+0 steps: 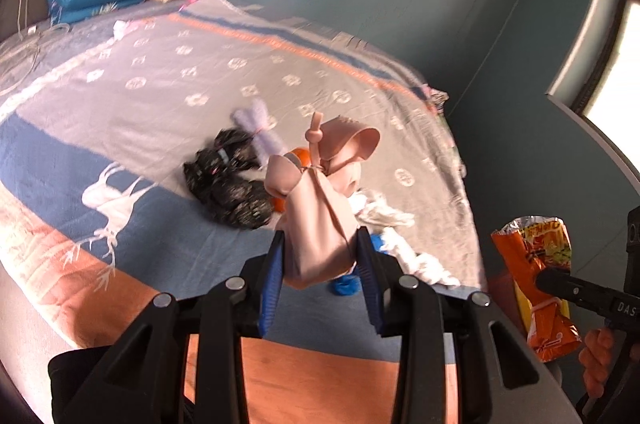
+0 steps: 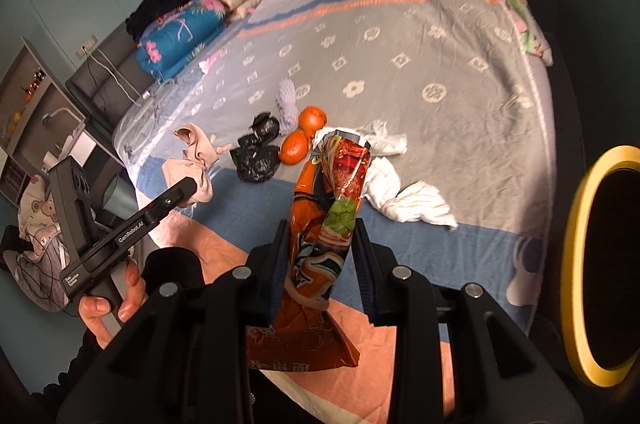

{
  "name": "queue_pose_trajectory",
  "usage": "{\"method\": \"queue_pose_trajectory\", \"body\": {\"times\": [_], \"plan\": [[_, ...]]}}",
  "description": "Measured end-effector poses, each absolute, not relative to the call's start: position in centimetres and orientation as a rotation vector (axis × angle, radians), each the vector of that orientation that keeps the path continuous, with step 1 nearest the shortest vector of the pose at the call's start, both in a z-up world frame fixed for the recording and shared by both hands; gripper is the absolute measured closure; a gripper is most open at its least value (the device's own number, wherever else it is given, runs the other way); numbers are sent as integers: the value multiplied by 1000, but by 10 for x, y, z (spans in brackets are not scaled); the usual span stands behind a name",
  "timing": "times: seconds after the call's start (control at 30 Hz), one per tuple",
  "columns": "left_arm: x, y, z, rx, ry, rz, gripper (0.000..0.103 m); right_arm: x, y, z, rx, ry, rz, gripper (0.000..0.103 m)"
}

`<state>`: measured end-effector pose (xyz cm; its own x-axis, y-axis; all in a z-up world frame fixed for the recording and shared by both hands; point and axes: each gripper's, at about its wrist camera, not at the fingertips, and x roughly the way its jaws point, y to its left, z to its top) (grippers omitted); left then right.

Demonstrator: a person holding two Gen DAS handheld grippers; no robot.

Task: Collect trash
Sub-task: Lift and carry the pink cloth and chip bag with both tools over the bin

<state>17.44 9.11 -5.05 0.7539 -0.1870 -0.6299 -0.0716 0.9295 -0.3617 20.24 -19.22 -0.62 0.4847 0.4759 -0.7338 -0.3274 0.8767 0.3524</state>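
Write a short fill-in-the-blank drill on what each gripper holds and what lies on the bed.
1. The left gripper is shut on a pink ____.
2. The right gripper grips an orange snack ____.
3. On the bed, ____ oranges lie beside the black bag.
4. The crumpled tissues on the bed are ____ in colour.

Missing words: bag; wrapper; two; white

"GenRobot.AI" on left gripper [image 2: 191,189] arm, "DAS" on right gripper [image 1: 538,282] arm, snack packet print unreadable
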Motion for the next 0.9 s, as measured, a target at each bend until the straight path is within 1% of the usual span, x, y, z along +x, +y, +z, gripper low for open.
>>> {"method": "queue_pose_trajectory", "body": {"times": [0.4,0.9], "plan": [[158,33,11,-298,622,-171,70,166,-259,38,234,811,446,73],[159,-42,49,-225,569,-316,70,136,-335,68,283,689,358,73]]}}
